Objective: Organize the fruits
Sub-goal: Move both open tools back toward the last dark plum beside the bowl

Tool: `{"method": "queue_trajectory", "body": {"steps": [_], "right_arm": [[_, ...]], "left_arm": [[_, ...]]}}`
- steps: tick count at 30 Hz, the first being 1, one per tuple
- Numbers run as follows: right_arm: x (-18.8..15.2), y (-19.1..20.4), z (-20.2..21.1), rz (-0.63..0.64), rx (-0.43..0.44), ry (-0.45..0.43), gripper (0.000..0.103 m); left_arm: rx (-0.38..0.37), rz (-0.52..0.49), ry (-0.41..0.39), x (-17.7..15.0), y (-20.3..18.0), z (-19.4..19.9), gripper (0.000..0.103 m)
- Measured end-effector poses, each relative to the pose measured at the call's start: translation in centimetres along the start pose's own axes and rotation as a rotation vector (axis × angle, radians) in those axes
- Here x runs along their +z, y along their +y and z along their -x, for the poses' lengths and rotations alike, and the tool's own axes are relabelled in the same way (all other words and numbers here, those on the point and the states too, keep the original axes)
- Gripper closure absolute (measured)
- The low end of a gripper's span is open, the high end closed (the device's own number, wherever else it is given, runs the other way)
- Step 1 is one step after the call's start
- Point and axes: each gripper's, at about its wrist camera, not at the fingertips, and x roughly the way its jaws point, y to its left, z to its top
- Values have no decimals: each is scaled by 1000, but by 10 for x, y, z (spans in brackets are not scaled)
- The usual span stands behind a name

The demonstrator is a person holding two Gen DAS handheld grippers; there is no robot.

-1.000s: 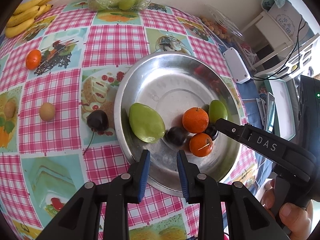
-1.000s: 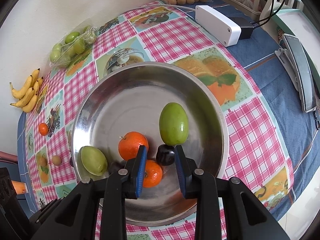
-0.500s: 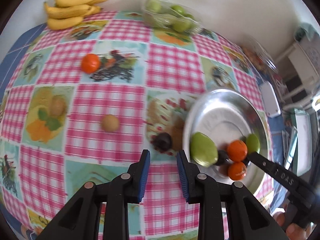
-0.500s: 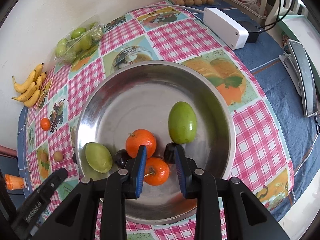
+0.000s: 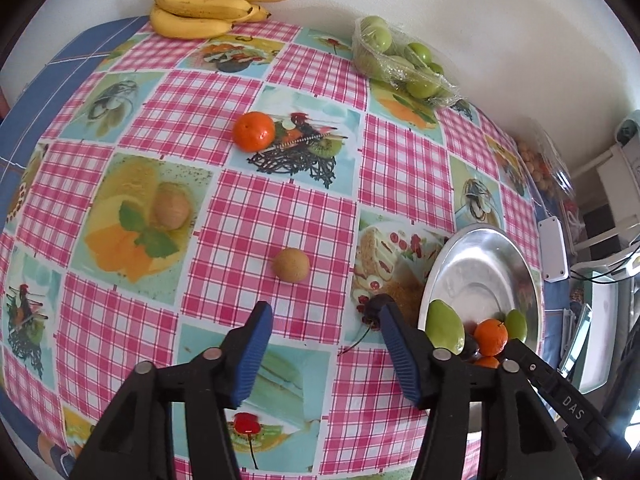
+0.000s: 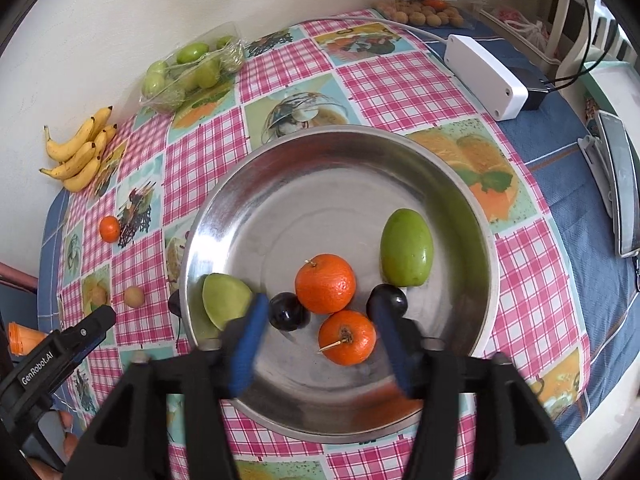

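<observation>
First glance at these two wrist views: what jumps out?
The big steel bowl fills the right wrist view, holding two oranges, two green fruits and two dark plums, with the open right gripper over its near edge. In the left view, the open left gripper points at a small brown fruit lying alone on the pink checked tablecloth.

A: What's in the metal bowl?
B: 2 oranges touching, 2 dark plums, 2 green fruits – one on the right side, one against the left rim.
A: & outside it?
B: On the checked cloth: lone orange, small brown fruit, dark plum w/ stem just beside the bowl rim. Bananas + wrapped green fruit tray by the wall.
</observation>
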Motion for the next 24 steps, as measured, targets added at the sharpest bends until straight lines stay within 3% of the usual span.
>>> {"method": "queue_trajectory", "body": {"steps": [6,11,16,18,24], "right_arm": [[-1,6,-5,33,-16,7,22],[-1,8,-7,45,-19,7,21],[-2,8,-10,53,-22,13,19],[-2,8,-10,55,-18,13,3],[-1,13,-8,74,-12,-8,3]], "left_arm": [[44,-8,10,-1,0,-6,21],[68,1,10,-1,5,-9,2],[87,-5,-3,0,6,-9,0],[94,-11,-15,0,6,-9,0],[118,-41,-52,2,6,-5,0]]}}
